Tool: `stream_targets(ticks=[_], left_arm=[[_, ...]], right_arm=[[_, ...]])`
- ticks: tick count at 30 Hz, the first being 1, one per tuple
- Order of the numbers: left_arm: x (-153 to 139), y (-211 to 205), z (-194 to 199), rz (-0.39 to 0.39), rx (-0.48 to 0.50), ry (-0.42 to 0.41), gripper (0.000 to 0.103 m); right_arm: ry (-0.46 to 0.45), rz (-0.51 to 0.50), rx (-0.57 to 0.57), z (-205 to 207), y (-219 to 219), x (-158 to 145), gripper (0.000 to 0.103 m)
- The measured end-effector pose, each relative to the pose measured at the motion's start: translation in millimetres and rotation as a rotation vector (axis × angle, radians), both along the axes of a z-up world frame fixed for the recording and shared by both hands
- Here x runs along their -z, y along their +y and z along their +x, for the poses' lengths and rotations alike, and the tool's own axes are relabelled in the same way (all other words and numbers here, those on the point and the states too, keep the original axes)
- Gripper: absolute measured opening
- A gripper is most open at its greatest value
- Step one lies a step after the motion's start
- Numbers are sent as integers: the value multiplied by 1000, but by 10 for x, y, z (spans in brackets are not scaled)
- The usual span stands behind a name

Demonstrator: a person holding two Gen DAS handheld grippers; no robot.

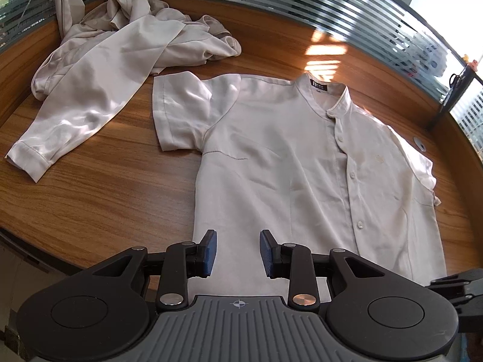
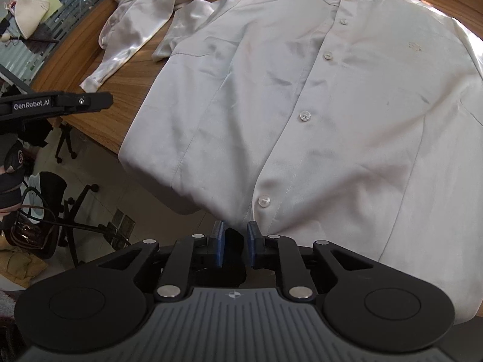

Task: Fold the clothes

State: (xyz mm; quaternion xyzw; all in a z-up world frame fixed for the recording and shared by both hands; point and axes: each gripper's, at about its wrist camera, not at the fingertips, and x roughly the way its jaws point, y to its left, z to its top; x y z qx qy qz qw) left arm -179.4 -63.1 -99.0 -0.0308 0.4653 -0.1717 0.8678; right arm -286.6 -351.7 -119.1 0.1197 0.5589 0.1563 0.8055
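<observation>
A cream short-sleeved shirt (image 1: 286,157) lies flat and buttoned, front up, on a wooden table (image 1: 90,187). No fold shows in it, so all the folding is left. Its long axis runs away from the person: collar (image 1: 329,96) at the far side, hem over the near edge. Beyond its left sleeve, a second pale garment (image 1: 120,48) lies crumpled. The left gripper (image 1: 238,252) hovers at the hem, jaws apart, holding nothing. The right gripper (image 2: 235,246), slightly parted, also grasps nothing there.
</observation>
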Motion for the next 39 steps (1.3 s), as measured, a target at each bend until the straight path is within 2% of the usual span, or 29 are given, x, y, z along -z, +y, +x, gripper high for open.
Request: stream_targets(ticks=[4,8,13,17,20,22,24,34,36,37,38,39], left_arm=[[107,111,-114,38,-9,8,34],[241,217,-255,90,-16,17,34],[393,304,-381,127,-47,22,33],[487,341,-436,139,-55,26,34],[551,351,-458,155,-33,12,34],[590,365,-439,150,-19,9,34],[630,366,-408,137,3,17,34],[874,285,-251,68,81,63,34],[917,259,-231,67,83,69,33],[938,248,-217,64,83,77,33],[949,232,-211,65,89,81,31],[949,214,-214,68,100,81,20]], right_arm=[[-40,-59,88,-182,-232,-60,22],[-73,-128,228,-436,-644,-61,22],[-83,-220,425,-743,-1180,39,25],[-64,-242,569,-986,-1599,156,27],[-50,-253,588,-1075,-1769,228,27],[-45,-245,590,-1105,-1849,258,31],[-44,-218,597,-1105,-1894,280,35],[-28,-135,597,-986,-1954,302,40],[-24,-129,592,-956,-1948,300,35],[-21,-138,588,-946,-1932,302,25],[-17,-145,585,-938,-1922,304,20],[-13,-148,584,-926,-1917,306,11]])
